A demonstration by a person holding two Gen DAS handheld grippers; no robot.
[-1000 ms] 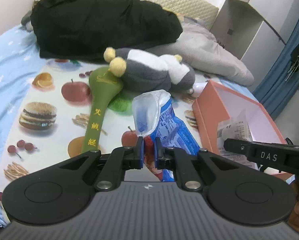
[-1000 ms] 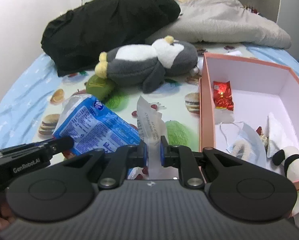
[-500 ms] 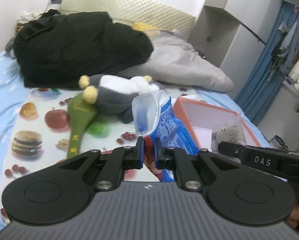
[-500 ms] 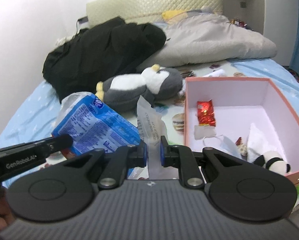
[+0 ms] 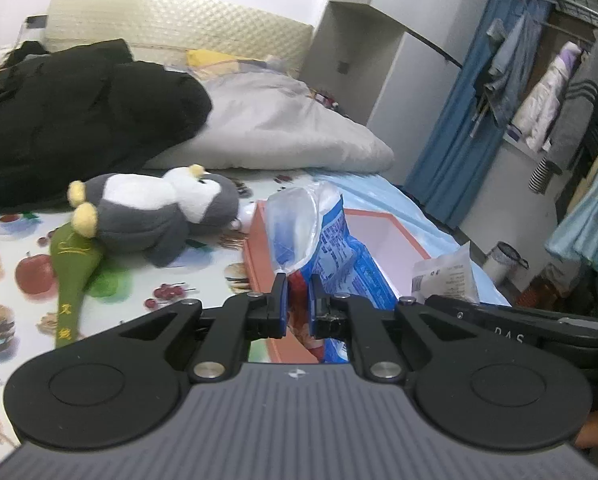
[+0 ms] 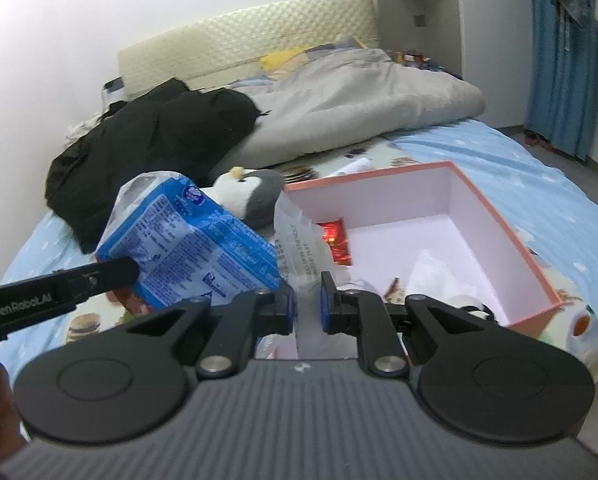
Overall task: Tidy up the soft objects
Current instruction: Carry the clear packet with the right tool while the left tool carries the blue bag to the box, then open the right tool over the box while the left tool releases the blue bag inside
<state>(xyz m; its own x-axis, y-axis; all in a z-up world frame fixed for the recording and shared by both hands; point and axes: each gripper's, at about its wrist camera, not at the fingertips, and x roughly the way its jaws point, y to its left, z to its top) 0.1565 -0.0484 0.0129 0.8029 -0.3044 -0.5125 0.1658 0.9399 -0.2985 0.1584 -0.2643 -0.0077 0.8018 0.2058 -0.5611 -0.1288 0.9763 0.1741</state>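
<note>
My left gripper (image 5: 297, 304) is shut on a blue and white plastic pack (image 5: 331, 248), held up over the left wall of the pink box (image 5: 383, 240). The same pack (image 6: 187, 240) shows in the right wrist view, left of my right gripper (image 6: 307, 304). My right gripper is shut on a clear plastic packet (image 6: 299, 248) with printed text, held above the near left part of the pink box (image 6: 499, 220). That packet (image 5: 447, 276) shows at the right of the left wrist view. A grey and white penguin plush (image 5: 151, 212) lies on the bed.
A green plush stick (image 5: 75, 272) lies under the penguin on the food-print sheet (image 5: 15, 276). A black coat (image 5: 71, 128) and grey duvet (image 5: 283, 132) lie behind. The box holds a red packet (image 6: 335, 236) and small items. Clothes (image 5: 559, 92) hang at right.
Both grippers have risen and moved right towards the pink box, each still holding its item. The blue pack now hangs over the box's left wall and the clear packet over its inside.
</note>
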